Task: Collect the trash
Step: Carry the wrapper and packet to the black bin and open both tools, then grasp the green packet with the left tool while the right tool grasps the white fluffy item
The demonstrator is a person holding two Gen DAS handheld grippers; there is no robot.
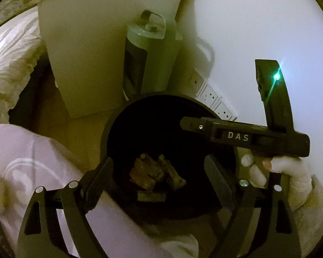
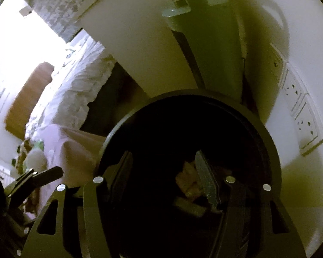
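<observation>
Ahead of both your grippers and above them in view stands the white wall (image 1: 258,21), with a row of wall sockets (image 2: 301,116) low on it, off to the right of your right gripper. A white cabinet (image 1: 92,60) stands further ahead of the tools, and against its right side leans a tall pale-green appliance (image 1: 146,56) with a handle on top. Rumpled white bedding (image 2: 75,90) lies off to the left of both tools, and a pale lilac cloth (image 1: 38,154) lies just left of your left gripper, close beside the bin.

Directly below and in front of both tools sits the round black trash bin (image 2: 271,150), its mouth open toward you. The trash, a clump of crumpled brown wrappers (image 1: 152,172), lies at the bottom of the bin, under the fingertips and well apart from them.

Your left gripper (image 1: 159,174) hangs over the bin's mouth with its jaws spread wide; nothing is between the pads, and the wrappers show through the gap far below. Your right gripper (image 2: 163,172) points down into the same bin with its jaws apart too and nothing pressed between them; its right finger (image 2: 206,180) partly hides the trash.

From the left wrist view, your right hand (image 1: 290,174) in a white glove grips the right tool's handle to the right of the left gripper, over the bin's rim.
</observation>
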